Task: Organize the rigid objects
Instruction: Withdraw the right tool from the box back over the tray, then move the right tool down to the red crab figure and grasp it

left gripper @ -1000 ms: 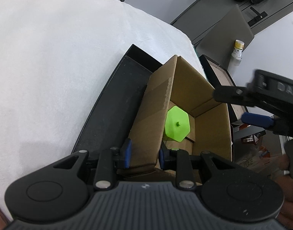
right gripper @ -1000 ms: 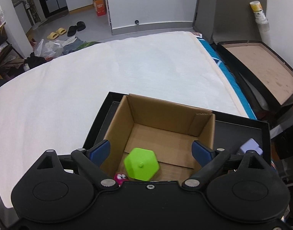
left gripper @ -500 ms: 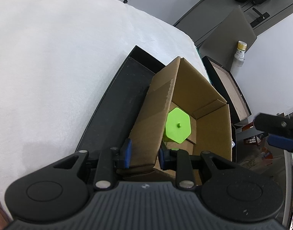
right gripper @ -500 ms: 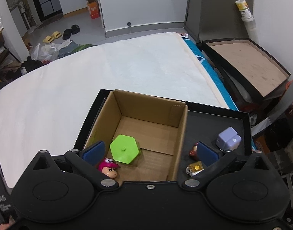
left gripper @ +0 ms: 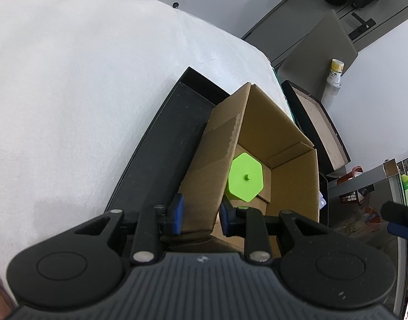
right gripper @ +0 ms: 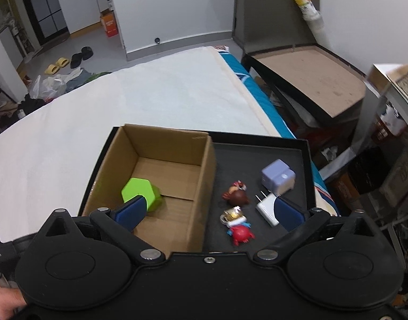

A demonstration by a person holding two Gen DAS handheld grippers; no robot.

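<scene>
A white bed [right gripper: 156, 98] fills most of the room in front of me, and on its near corner lies a shallow black tray [right gripper: 260, 154]. A cardboard box [right gripper: 201, 165] stands in the tray's left half, open at the top, with a lime-green hexagonal piece [right gripper: 140, 193] on its floor near the left wall. On the bare right half of the tray lie the things not yet sorted: a pale lilac cube-shaped adapter [right gripper: 278, 177], a white plug charger [right gripper: 266, 208] just beside it, a brown figurine [right gripper: 237, 194], and a red figurine [right gripper: 240, 233] with a small gold-and-white piece at its head. The left gripper [left gripper: 201, 214] is closed narrowly on the box's near left wall, steadying it. The right gripper [right gripper: 208, 210] hangs wide and empty above the tray, one finger over the box, the other over the charger. The risks I see: the small figurines lie close together, so a wide closing could nudge a neighbour or catch two at once; and if the left gripper pulls, the light box may tip or slide across the tray.
</scene>
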